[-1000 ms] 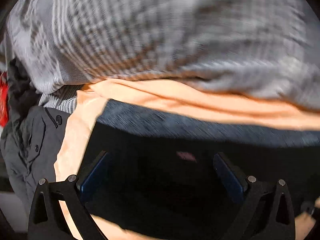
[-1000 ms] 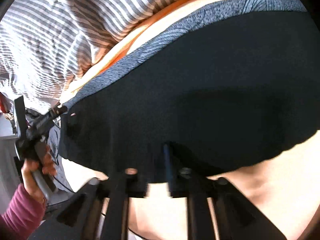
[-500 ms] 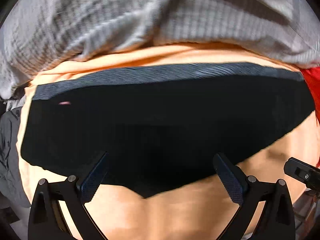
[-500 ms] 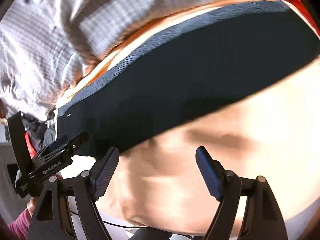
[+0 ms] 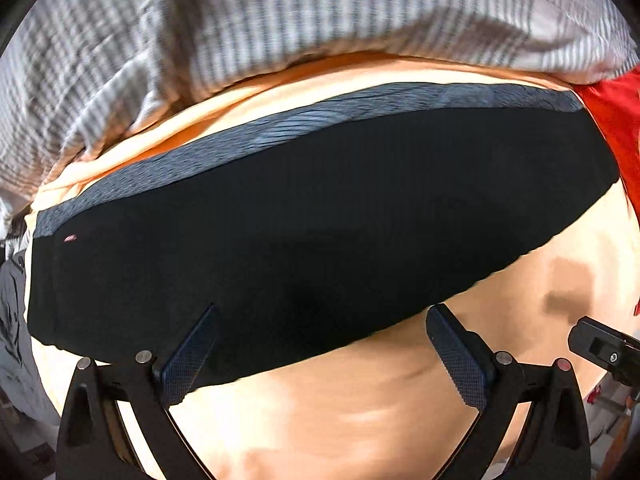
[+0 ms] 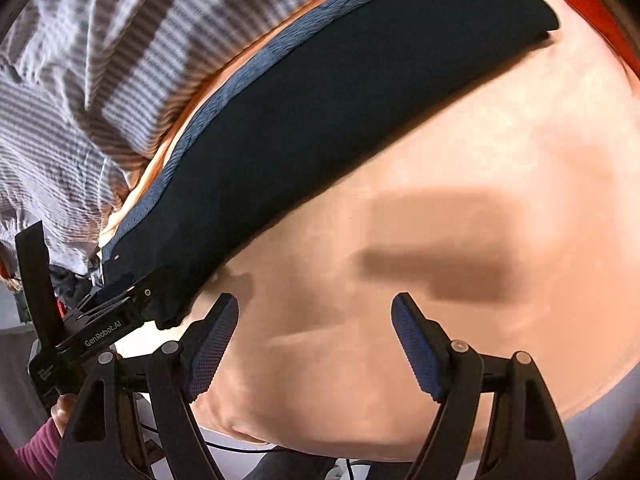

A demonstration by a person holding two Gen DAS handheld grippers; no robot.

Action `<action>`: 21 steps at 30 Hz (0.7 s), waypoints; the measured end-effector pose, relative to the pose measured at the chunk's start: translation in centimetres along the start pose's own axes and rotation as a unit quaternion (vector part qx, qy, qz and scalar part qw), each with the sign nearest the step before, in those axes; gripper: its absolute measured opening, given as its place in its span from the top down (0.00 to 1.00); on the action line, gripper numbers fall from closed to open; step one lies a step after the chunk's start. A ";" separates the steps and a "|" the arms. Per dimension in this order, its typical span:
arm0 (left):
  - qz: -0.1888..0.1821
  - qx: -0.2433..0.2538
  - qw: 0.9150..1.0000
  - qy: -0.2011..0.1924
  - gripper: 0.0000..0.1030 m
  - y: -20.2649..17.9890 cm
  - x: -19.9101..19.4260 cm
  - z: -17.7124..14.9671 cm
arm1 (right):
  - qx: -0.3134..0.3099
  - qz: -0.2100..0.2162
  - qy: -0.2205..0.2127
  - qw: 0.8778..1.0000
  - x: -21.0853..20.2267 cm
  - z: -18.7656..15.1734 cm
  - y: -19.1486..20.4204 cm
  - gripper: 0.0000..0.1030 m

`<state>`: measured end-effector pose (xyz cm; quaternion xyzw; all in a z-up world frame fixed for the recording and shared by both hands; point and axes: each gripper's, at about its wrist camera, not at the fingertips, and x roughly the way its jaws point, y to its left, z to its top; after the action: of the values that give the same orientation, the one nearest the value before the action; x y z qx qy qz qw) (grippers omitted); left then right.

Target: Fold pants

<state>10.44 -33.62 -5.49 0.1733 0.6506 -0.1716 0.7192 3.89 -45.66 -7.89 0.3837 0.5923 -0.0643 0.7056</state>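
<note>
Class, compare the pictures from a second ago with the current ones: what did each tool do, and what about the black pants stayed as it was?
The right tool let go of the black pants and pulled back, open. The left tool was open throughout and drew back toward their near edge. The pants stayed flat on the orange cloth, below the striped fabric.

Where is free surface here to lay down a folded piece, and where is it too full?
Free: the bare peach sheet on the near side of the black pants, under the open right tongs. The open left tongs hang over the pants' near edge. Crowded: the far side, with the striped cloth heaped there and a red cloth at the right end.
</note>
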 end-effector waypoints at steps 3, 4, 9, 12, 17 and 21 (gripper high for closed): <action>-0.003 0.005 1.000 0.002 0.00 -2.1 -0.1 0.4 | 0.003 0.000 -0.004 1.000 -0.9 0.6 -1.4 0.21; -0.004 0.006 1.000 0.002 0.00 -2.7 -0.2 0.6 | 0.005 0.000 -0.005 1.000 -1.2 0.9 -1.9 0.21; -0.006 0.004 1.000 0.002 0.00 -5.0 -0.7 1.3 | 0.002 -0.002 -0.011 1.000 -2.5 2.1 -3.5 0.21; -0.015 -0.009 1.000 0.007 0.00 -5.7 -0.9 1.7 | -0.002 -0.001 -0.013 1.000 -3.0 2.8 -4.0 0.21; -0.011 -0.012 1.000 0.009 0.00 -6.7 -0.9 2.0 | -0.001 0.004 -0.011 1.000 -3.3 3.6 -5.1 0.20; -0.006 -0.012 1.000 0.013 0.00 -7.8 -0.8 2.4 | 0.001 0.012 -0.008 1.000 -3.1 3.7 -5.9 0.20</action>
<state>8.82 -41.59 -4.68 0.1632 0.6630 -0.1657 0.7116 2.67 -53.18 -7.87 0.3910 0.5820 -0.0597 0.7105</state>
